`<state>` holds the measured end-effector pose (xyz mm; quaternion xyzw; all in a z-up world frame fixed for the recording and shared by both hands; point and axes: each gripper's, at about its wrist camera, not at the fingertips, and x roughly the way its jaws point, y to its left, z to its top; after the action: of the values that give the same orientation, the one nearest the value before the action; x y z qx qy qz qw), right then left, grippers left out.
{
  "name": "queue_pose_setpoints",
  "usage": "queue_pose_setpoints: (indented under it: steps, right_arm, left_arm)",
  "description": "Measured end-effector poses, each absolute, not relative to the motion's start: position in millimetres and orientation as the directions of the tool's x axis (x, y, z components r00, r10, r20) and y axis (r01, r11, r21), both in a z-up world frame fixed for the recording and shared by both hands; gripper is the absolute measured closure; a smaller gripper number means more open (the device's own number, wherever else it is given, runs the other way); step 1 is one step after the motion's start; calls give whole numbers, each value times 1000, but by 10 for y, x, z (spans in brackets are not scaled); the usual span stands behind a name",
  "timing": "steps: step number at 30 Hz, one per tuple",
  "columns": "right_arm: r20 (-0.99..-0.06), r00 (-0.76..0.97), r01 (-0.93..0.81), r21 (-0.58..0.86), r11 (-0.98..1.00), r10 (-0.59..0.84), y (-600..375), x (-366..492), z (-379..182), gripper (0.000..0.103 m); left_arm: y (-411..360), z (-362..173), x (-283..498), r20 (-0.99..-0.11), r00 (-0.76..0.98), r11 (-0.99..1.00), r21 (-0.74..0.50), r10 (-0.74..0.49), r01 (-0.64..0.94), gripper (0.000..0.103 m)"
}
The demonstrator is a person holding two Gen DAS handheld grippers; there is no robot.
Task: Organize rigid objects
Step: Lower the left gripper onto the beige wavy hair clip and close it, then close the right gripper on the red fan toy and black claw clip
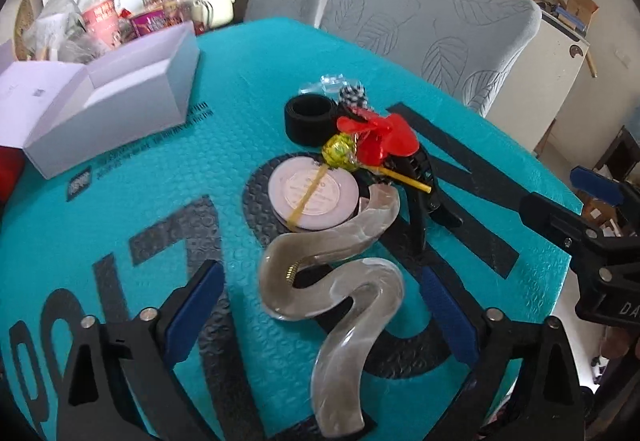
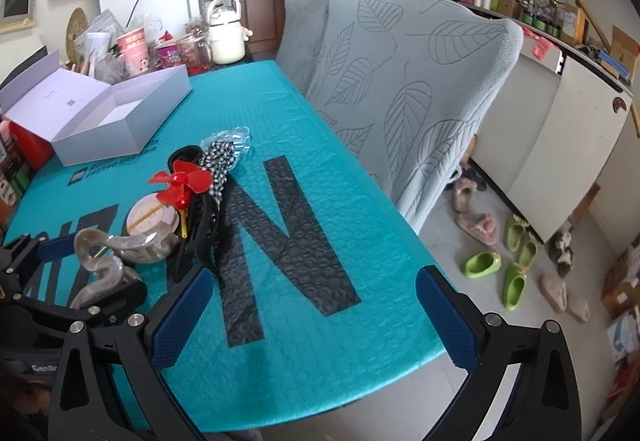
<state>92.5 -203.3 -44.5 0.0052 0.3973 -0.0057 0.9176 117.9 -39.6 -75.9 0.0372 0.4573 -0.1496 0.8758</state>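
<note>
Step in hand: you're lining up the first pick, nothing is boxed yet as far as the views show. Your left claw is spread wide, blue pads either side of the wavy translucent hair clip, which lies flat on the counter. The pads don't touch it, clear gaps on both sides, so it's straddled, not gripped.

Your right claw is also spread, nothing between its fingers, hanging over the big black "N" on the teal mat near the counter's front edge.

The rest of the pile sits just past the clip: round pink tin with a rubber band across it, touching the clip's far end; yellow-wrapped lollipop; red propeller; black claw-type hair clip under them; black band and checked scrunchie further back. All bunched and overlapping.

The open white box stands well apart at the far left of the counter, lid folded back; what shows of its inside looks empty. It's the likely target.

Next move, as I judge it: drop a little lower, centre on the clip's middle curve, then close. The glossy curved body may slip or twist in the pads, so squeeze across a straight-ish stretch. Mind the tin touching its far end; lift straight up so you don't drag it.
</note>
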Motion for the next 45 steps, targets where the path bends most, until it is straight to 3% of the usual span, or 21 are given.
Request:
queue_pose_setpoints:
  steps: [2, 4, 7, 24, 32, 36, 45]
  right_arm:
    - [-737, 676, 13, 12, 1000, 1, -2025, 973, -477, 0]
    - [-747, 665, 9, 12, 1000, 2, -2001, 1023, -505, 0]
    - [-760, 650, 11, -5, 1000, -11, -1963, 1091, -539, 0]
    - [-728, 677, -111, 44, 993, 108, -1458, 1447, -420, 0]
    - [-754, 635, -141, 101, 985, 168, -1304, 1685, -546, 24]
    - [-765, 623, -154, 84, 985, 163, -1215, 1760, -584, 54]
    - [-748, 647, -189, 32, 981, 149, -1093, 1674, -522, 58]
  left_arm:
    - [-382, -804, 1207, -818, 529, 953, -73, -227, 295, 15]
    - [-355, -777, 1170, -803, 551, 955, -72, -226, 287, 38]
    - [-293, -703, 1143, -786, 554, 944, -108, -273, 311, 46]
    - [193, -508, 1112, -766, 581, 950, -127, -276, 285, 46]
    - [499, -488, 1167, -759, 611, 971, -121, -224, 206, 46]
    - [555, -501, 1166, -763, 609, 974, -122, -216, 193, 46]
    - [606, -510, 1131, -763, 602, 970, -152, -237, 189, 46]
